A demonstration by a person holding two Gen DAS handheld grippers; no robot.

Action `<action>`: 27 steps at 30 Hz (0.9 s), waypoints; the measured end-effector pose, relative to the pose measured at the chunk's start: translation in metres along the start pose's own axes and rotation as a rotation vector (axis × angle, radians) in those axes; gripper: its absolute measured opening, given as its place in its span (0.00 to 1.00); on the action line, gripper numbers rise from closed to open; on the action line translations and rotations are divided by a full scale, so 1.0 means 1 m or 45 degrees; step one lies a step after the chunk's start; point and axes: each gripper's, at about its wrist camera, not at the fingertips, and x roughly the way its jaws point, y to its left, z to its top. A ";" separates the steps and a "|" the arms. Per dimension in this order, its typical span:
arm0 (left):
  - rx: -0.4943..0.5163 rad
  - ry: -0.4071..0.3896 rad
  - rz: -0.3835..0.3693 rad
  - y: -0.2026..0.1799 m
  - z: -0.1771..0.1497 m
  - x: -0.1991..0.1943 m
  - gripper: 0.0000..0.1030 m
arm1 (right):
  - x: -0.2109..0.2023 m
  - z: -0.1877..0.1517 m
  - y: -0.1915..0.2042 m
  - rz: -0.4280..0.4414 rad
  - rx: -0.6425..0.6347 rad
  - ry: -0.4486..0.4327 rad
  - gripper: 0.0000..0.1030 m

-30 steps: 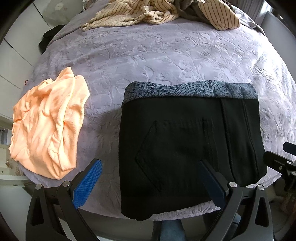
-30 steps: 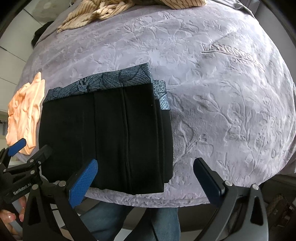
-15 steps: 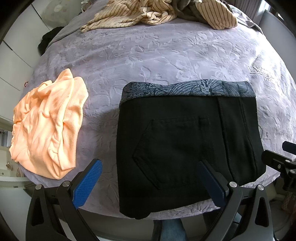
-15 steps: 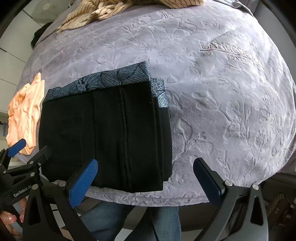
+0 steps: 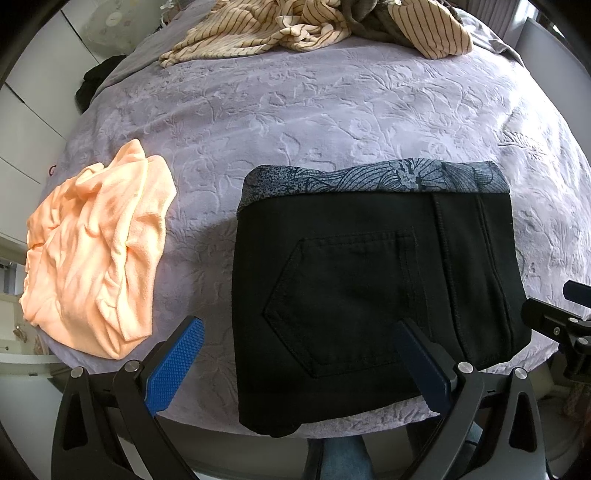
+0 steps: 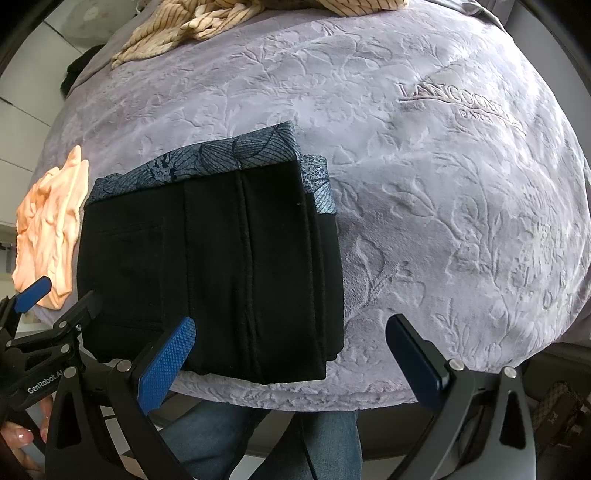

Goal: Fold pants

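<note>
- Peach garment [image 5: 92,254], at 9 o'clock in the left wrist view: crumpled on the lavender bedspread [image 5: 332,110], well apart from the pants. It sits where it sat a second ago.
- Left gripper [image 5: 295,362]: released, blue pads spread wide, grasping nothing. Compared with a second ago the view has drifted only slightly; I have not closed on anything in that time.
- Black pants [image 5: 369,288]: folded into a compact rectangle near the bed's front edge, at 5 o'clock in the left view. Back pocket up, patterned grey waistband [image 5: 369,179] along the far side. Shape unchanged over the last second.
- Pants relative to the left claw: the right finger overlaps the near edge of the stack in the picture, the left finger hangs over bare bedspread beside it. Contact with cloth: cannot tell.
- Right gripper [image 6: 291,354]: also released and empty. In its view the pants [image 6: 207,266] lie at 9 o'clock; the left pad overlaps the near edge, the right pad is over bare bedspread.
- Striped clothes [image 5: 314,26], 12 o'clock, far side of the bed: untouched.
- Reading: nothing moved and both claws are free, so I judge the fold essentially complete.
</note>
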 end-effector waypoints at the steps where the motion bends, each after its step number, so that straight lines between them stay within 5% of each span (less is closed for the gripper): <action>1: 0.000 0.001 -0.001 0.000 0.000 0.000 1.00 | 0.000 0.000 0.000 0.000 0.000 0.001 1.00; 27: 0.003 0.011 -0.015 0.001 0.004 0.003 1.00 | 0.003 0.005 0.005 -0.011 -0.014 0.013 1.00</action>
